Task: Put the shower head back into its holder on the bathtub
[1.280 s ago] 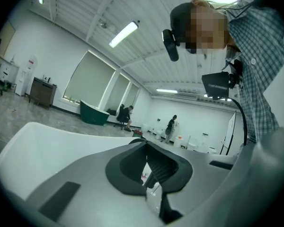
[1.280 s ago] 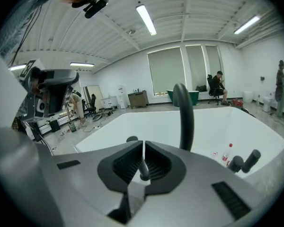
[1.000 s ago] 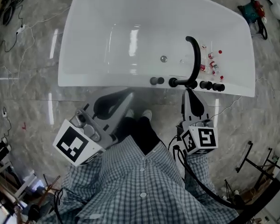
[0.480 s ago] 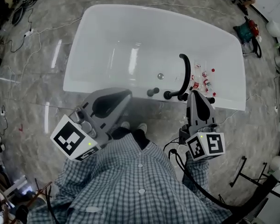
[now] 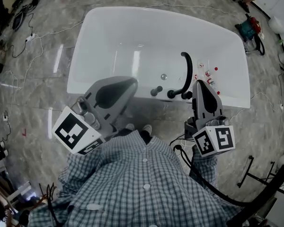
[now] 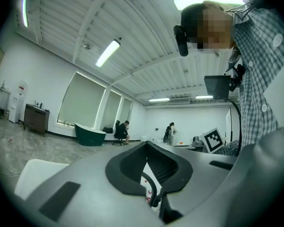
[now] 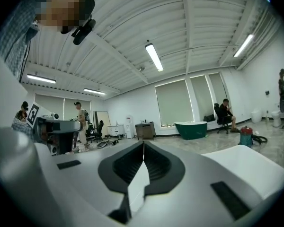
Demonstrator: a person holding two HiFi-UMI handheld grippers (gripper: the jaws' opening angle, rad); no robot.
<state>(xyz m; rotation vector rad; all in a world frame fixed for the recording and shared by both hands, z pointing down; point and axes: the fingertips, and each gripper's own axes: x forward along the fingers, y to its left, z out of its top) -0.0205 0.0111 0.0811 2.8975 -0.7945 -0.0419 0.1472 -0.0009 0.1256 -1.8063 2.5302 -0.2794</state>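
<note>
The white bathtub (image 5: 104, 46) lies ahead of me in the head view. On its near rim stand a black curved spout (image 5: 188, 72) and a row of black knobs (image 5: 156, 91). I cannot single out the shower head or its holder among these fittings. My left gripper (image 5: 132, 82) is shut and empty, its tip over the near rim left of the knobs. My right gripper (image 5: 199, 83) is also shut and empty, just right of the spout's base. In the left gripper view the jaws (image 6: 144, 144) meet at the tips, with black fittings (image 6: 154, 198) showing below. The right gripper (image 7: 143, 144) points up into the room.
Small red and white bottles (image 5: 208, 77) lie inside the tub at its right end. Cables (image 5: 19, 41) run over the marble floor at the left. A green tool (image 5: 248, 30) sits at the upper right, a black stand (image 5: 255, 171) at the lower right. My shoes (image 5: 137, 126) are near the tub.
Both grippers have come up and forward, from just short of the tub's near rim to over it. The head view has shifted, so the tub sits lower in the picture.
</note>
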